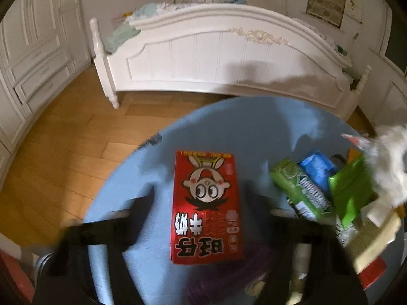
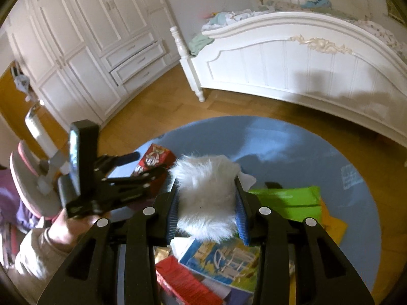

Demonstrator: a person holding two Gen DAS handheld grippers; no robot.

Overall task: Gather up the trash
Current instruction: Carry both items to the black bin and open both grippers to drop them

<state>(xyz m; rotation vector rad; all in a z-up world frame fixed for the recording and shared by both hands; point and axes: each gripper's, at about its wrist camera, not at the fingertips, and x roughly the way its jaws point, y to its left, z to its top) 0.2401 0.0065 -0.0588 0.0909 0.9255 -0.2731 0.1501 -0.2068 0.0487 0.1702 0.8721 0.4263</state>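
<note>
A red milk carton (image 1: 206, 208) with a cartoon face lies on the round blue rug (image 1: 254, 127). My left gripper (image 1: 201, 193) straddles it, blurred, with a strip of rug showing between the left finger and the carton, so it stands open. In the right wrist view the same carton (image 2: 152, 152) sits under the left gripper (image 2: 150, 164), held by a person's hand (image 2: 68, 226). My right gripper (image 2: 207, 203) is shut on a white fluffy clump (image 2: 206, 190), its blue pads (image 2: 173, 211) pressing both sides, above the litter. That clump (image 1: 389, 162) shows at the left view's right edge.
Litter lies on the rug: a green packet (image 2: 287, 200), a green wrapper (image 1: 300, 190), a blue packet (image 1: 318, 170), a colourful booklet (image 2: 223, 261), another red box (image 2: 183, 282). A white bed (image 1: 229, 58) stands beyond, a wardrobe (image 2: 89, 38) and chair (image 2: 33, 172) to the left.
</note>
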